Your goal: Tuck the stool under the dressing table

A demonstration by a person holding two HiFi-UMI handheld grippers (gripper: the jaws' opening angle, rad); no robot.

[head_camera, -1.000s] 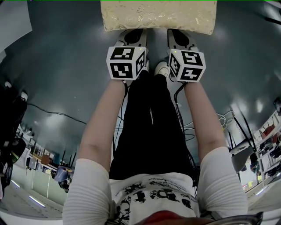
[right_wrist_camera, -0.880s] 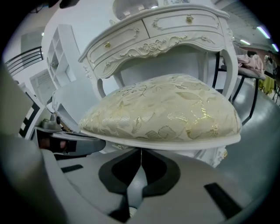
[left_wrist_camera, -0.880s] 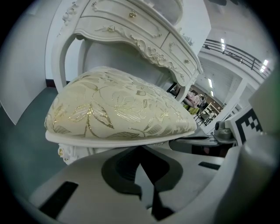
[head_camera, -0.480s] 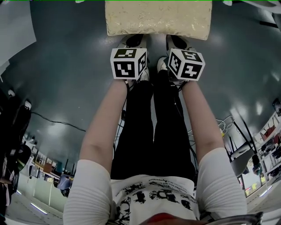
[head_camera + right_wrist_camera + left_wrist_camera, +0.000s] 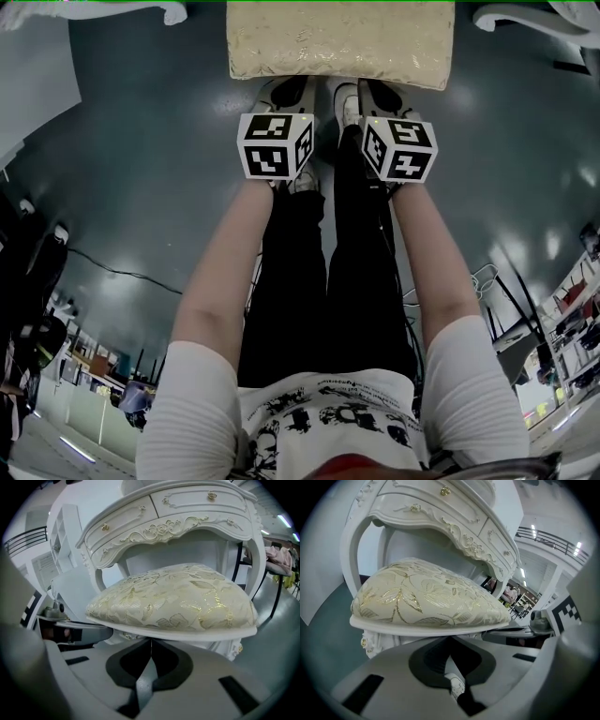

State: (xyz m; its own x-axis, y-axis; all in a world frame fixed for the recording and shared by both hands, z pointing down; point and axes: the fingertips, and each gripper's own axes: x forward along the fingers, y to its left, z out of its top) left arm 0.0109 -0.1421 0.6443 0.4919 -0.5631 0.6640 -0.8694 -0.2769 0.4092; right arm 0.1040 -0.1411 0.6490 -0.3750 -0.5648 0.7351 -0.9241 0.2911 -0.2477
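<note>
The stool [image 5: 339, 42] has a cream cushion with gold leaf pattern on a white seat board, at the top of the head view. My left gripper [image 5: 289, 86] and right gripper [image 5: 380, 89] sit side by side against its near edge. In the left gripper view the left gripper [image 5: 450, 640] is shut and holds nothing, just under the seat rim of the stool [image 5: 426, 597]. The right gripper [image 5: 151, 641] is likewise shut below the stool [image 5: 178, 597]. Behind stands the white carved dressing table [image 5: 454, 522] [image 5: 187, 522], with the stool at its knee opening.
White table feet [image 5: 525, 14] show at the head view's top corners. A white panel [image 5: 33, 75] lies left, a black cable [image 5: 122, 272] crosses the dark floor, and a metal frame [image 5: 511, 300] stands right. A shoe [image 5: 347, 98] sits between the grippers.
Both grippers and the person have moved forward with the stool ahead of them. The dressing table's feet have come into the head view's top corners.
</note>
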